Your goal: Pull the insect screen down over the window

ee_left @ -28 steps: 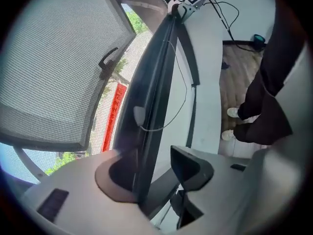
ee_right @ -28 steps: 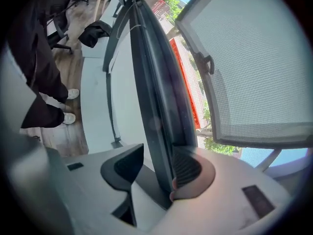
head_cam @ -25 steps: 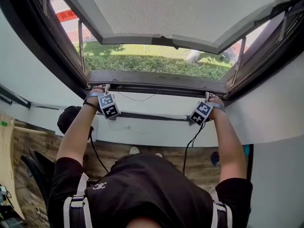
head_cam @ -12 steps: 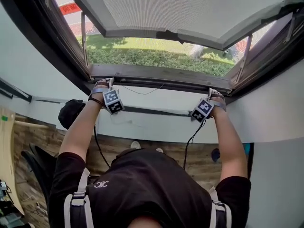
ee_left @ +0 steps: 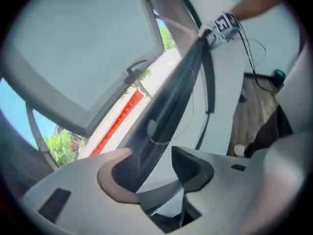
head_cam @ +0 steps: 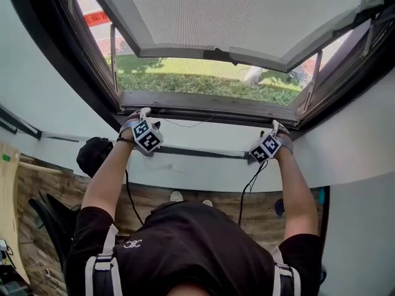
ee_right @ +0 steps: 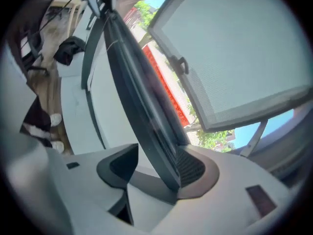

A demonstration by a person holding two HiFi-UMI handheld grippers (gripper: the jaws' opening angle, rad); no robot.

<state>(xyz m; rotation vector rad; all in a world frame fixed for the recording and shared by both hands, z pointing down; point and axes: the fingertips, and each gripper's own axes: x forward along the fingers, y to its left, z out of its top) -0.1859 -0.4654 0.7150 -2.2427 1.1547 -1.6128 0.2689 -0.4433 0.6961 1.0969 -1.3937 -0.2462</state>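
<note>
Two units: left hand-held gripper point(ee_left: 156, 166) and right hand-held gripper point(ee_right: 156, 168), one near each end of the dark pull bar point(head_cam: 203, 100).
Jaw state: both released. The jaws have just been opening. The bar stands between them, lying against one pad at most, with no clamp.
Screen location: the bar lies along the near lower edge of the window opening. The mesh cannot be made out.
Risk 1: an unlatched bar could spring upward, since nothing grips it.
Risk 2: withdrawing askew could snag a jaw on the bar.
</note>
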